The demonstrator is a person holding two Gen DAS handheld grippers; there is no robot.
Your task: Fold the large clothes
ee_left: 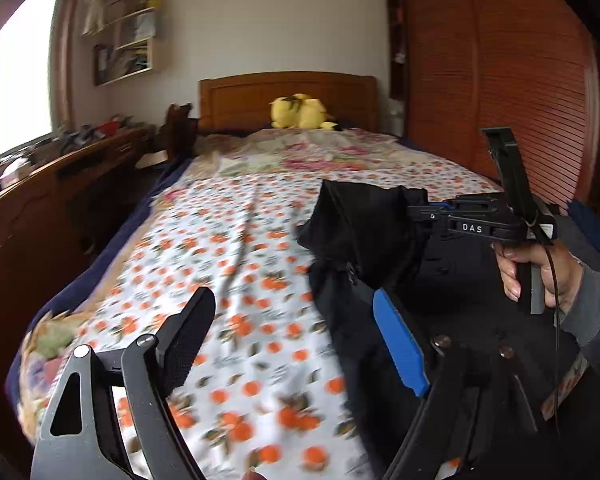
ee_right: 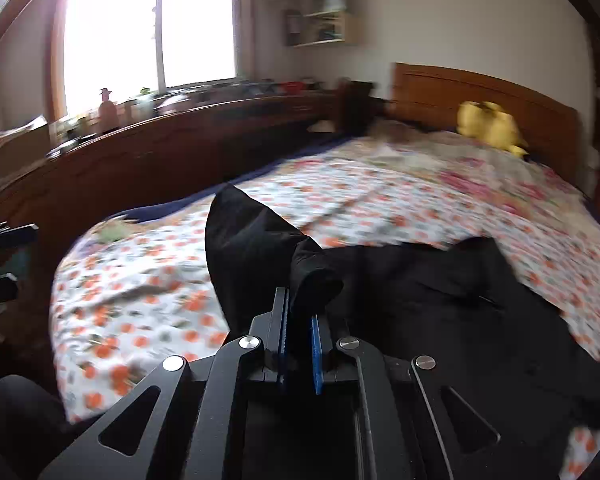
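Observation:
A large black garment (ee_left: 360, 232) lies on the right side of the bed, with one part lifted off the floral sheet (ee_left: 220, 240). My right gripper (ee_left: 420, 214) is shut on that raised fold, and a hand (ee_left: 548, 272) holds its grip. In the right wrist view the black cloth (ee_right: 420, 292) bunches up between the pads of the right gripper (ee_right: 300, 316). My left gripper (ee_left: 296, 332) stands open low over the sheet. Its blue finger (ee_left: 400, 344) is next to the garment's left edge, and nothing is between its fingers. At the left edge of the right wrist view, the left gripper (ee_right: 0, 264) shows its fingers spread.
The bed has a wooden headboard (ee_left: 288, 96) with a yellow plush toy (ee_left: 300, 112) in front of it. A long wooden desk (ee_left: 60, 184) crowded with small items runs along the bed's left side under a window (ee_right: 148, 28). A slatted wardrobe (ee_left: 500, 80) stands to the right.

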